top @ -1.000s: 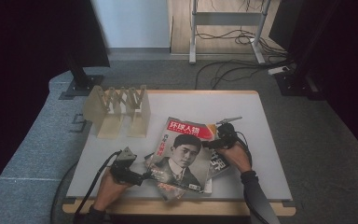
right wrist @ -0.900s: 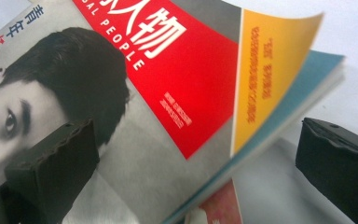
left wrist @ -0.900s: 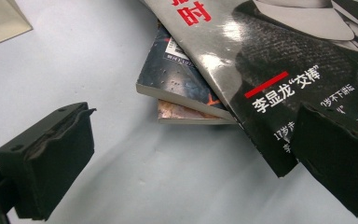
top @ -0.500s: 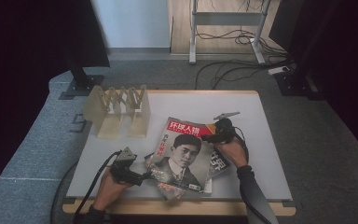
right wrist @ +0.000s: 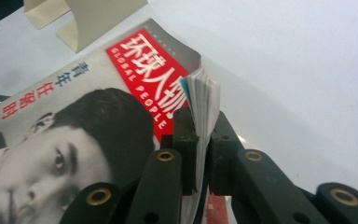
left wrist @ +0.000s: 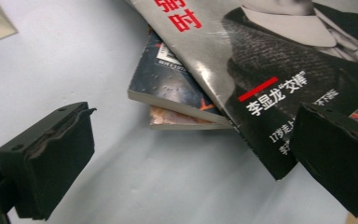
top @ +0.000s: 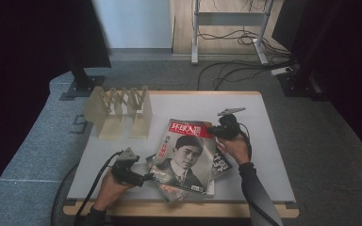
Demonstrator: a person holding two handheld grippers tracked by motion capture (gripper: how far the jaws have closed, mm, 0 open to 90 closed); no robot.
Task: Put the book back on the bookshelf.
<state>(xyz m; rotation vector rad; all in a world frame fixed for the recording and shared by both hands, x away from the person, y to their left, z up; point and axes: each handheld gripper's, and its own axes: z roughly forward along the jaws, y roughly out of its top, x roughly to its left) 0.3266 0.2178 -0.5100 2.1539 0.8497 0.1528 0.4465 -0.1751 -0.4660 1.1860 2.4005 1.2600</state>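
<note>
- Since the earlier frame, the right gripper (right wrist: 200, 140) has just closed on the top magazine's (top: 185, 155) far right corner and lifted it.
- Left gripper (top: 148, 177) gapes empty beside the stacked magazines (left wrist: 177, 100) on the bench (top: 259, 136).
- Farther back stands a wooden rack (top: 120, 110).

A red-titled magazine (top: 185, 157) (portrait cover up) lies tilted atop other magazines (top: 219, 162) near the table's front edge.
</note>
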